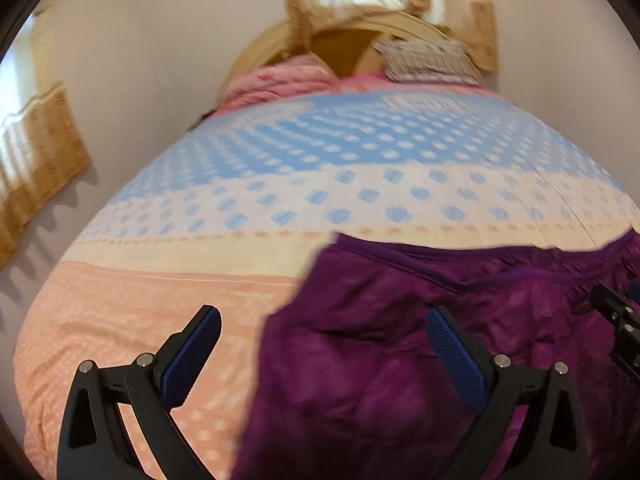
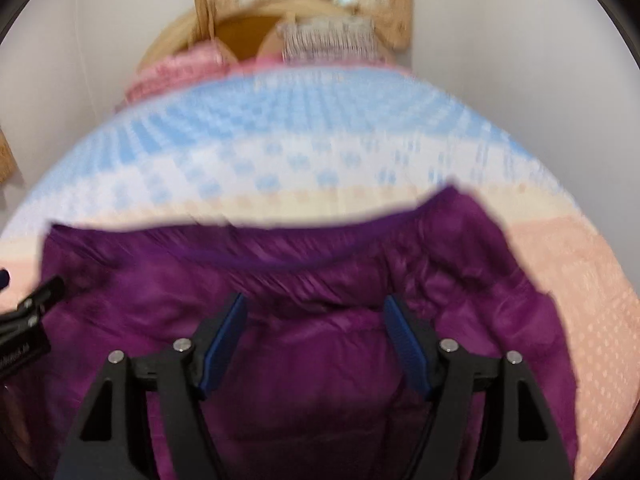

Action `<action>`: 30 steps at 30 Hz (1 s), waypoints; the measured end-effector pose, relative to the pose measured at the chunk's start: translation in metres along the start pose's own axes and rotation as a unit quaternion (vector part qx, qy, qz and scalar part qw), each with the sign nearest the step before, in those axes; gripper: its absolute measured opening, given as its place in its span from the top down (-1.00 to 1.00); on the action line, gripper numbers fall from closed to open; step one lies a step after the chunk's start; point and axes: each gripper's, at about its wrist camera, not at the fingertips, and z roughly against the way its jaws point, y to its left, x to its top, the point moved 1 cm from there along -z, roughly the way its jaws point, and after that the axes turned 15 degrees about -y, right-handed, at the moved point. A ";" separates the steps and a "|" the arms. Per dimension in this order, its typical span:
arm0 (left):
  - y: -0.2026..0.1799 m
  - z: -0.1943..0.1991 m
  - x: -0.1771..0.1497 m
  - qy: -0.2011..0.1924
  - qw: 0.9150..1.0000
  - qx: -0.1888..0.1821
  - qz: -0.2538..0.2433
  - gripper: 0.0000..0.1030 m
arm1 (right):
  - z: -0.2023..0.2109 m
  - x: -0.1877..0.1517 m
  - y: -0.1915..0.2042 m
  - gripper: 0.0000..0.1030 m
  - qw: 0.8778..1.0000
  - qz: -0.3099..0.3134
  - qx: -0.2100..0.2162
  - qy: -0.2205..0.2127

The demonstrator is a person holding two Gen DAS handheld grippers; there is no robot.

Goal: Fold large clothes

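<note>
A large purple quilted jacket lies on the bed, at the lower right of the left wrist view and across the middle of the right wrist view. My left gripper is open and empty, over the jacket's left edge, one finger over the bedspread and one over the jacket. My right gripper is open and empty above the jacket's middle. The right gripper's body shows at the right edge of the left wrist view. The left gripper shows at the left edge of the right wrist view.
The bed has a pink, cream and blue dotted bedspread. Pink bedding and a patterned pillow lie by the wooden headboard. White walls flank the bed. Curtains hang at the left and behind the headboard.
</note>
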 end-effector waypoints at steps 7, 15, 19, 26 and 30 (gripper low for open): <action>0.013 -0.033 -0.046 0.063 0.998 0.018 0.012 -0.98 | -0.041 -0.036 0.026 -0.46 0.997 0.041 -0.012 0.059; 0.012 -0.048 -0.059 0.082 0.995 -0.007 0.051 -0.98 | -0.048 -0.043 0.022 -0.53 0.997 0.044 -0.016 0.061; 0.009 -0.039 -0.054 0.085 0.995 -0.004 0.046 -0.98 | -0.050 -0.043 0.025 -0.54 0.997 0.043 -0.015 0.063; 0.031 0.050 -0.058 0.018 0.998 0.000 0.057 -0.98 | 0.030 -0.039 0.012 -0.61 1.000 0.027 0.003 0.013; 0.030 0.039 -0.087 0.066 0.996 0.012 0.061 -0.98 | 0.036 -0.071 0.021 -0.67 0.998 0.050 0.003 0.032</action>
